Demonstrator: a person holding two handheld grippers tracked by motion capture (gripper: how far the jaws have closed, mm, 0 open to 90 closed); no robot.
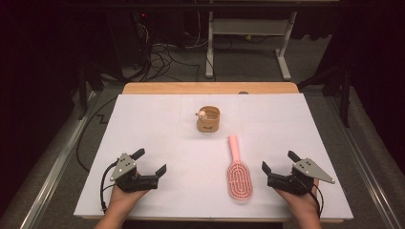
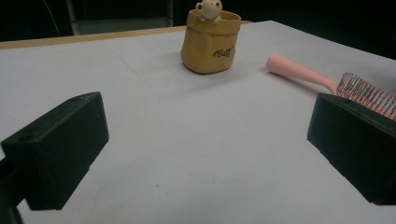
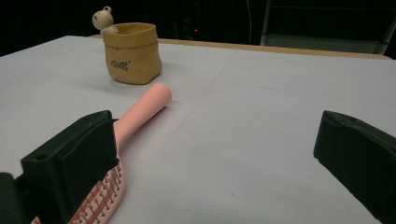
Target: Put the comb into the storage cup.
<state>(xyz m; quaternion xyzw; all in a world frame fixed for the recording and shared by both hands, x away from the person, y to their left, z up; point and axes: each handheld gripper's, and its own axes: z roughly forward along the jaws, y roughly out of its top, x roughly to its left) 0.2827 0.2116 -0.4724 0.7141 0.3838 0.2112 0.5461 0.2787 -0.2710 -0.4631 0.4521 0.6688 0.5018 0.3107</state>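
Observation:
A pink hairbrush [image 1: 237, 170] lies bristles-up on the white table top [image 1: 157, 119], handle pointing away from me. Beyond it stands a small tan pot [image 1: 208, 119] with a little pale animal figure on its rim. My left gripper [image 1: 150, 161] rests low near the front left, jaws wide apart and empty. My right gripper [image 1: 279, 161] sits at the front right, just right of the brush head, also open with nothing between its jaws. In the left gripper view the pot [image 2: 210, 42] and brush [image 2: 327, 81] lie ahead to the right. In the right gripper view the brush [image 3: 135, 126] runs beside the left jaw toward the pot [image 3: 132, 52].
The white sheet covers a wooden table whose far edge [image 1: 210, 88] shows bare. Behind it, on the floor, stand a white desk frame [image 1: 248, 43] and loose cables [image 1: 162, 57]. Dark stands flank the table on both sides.

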